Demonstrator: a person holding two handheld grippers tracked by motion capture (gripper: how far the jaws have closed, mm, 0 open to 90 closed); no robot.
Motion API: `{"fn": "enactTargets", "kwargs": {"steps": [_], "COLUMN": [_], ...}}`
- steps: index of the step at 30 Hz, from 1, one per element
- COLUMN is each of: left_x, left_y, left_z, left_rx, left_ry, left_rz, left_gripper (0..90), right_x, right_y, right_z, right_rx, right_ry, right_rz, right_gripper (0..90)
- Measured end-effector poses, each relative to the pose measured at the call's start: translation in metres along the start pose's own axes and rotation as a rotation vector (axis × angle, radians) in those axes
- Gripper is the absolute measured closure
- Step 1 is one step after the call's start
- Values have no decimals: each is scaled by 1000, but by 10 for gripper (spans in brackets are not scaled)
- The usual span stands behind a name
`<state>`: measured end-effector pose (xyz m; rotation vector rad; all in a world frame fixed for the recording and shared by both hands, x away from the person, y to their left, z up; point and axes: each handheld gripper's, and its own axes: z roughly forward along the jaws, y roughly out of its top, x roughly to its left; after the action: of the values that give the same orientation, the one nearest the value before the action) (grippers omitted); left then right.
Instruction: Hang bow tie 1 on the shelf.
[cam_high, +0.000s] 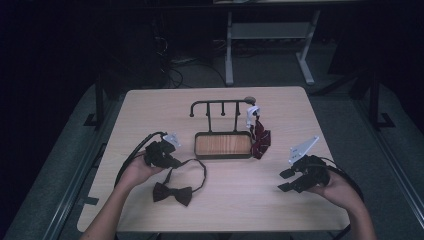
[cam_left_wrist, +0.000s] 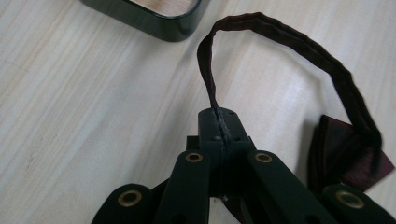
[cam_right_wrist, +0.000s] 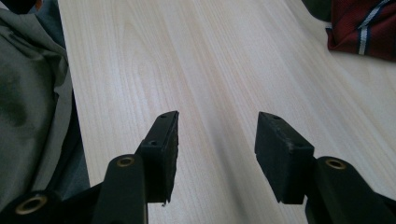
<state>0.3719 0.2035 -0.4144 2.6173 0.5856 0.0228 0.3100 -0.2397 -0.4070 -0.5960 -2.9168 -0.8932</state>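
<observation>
Slippage is the risk: the left gripper (cam_left_wrist: 219, 122), clenched on only the thin edge of the bow tie's strap (cam_left_wrist: 285, 42) at centre frame, could lose it if lifted while the bow (cam_high: 172, 193) drags low on the table (cam_high: 280, 107); the right gripper (cam_right_wrist: 217, 140) waits released.

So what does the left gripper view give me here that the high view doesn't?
The left gripper view alone shows the left gripper with its jaws shut on the thin neck strap of the dark bow tie, pinched right at the tips.

The high view alone shows the hook rack, the red striped tie hanging from it, and the right gripper, open and holding nothing.

Both show the bow tie, its looped strap, the wood-bottomed tray and the pale table.
</observation>
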Motion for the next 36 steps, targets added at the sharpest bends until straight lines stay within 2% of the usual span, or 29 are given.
{"fn": "enactTargets", "kwargs": {"steps": [9, 18, 36], "left_x": [1, -4, -10], "left_y": [-3, -1, 8], "left_z": [-12, -24, -41], "left_rx": [-13, 6, 2], "left_ry": [-33, -18, -20], "left_rz": [-3, 24, 59], "left_gripper": [894, 894, 894], "right_x": [0, 0, -2], "right_y": [0, 0, -2], "right_z": [0, 0, -2], "right_rx": [0, -3, -16], "right_ry": [-1, 0, -1], "right_rz": [0, 3, 11], "right_gripper": [491, 490, 474]}}
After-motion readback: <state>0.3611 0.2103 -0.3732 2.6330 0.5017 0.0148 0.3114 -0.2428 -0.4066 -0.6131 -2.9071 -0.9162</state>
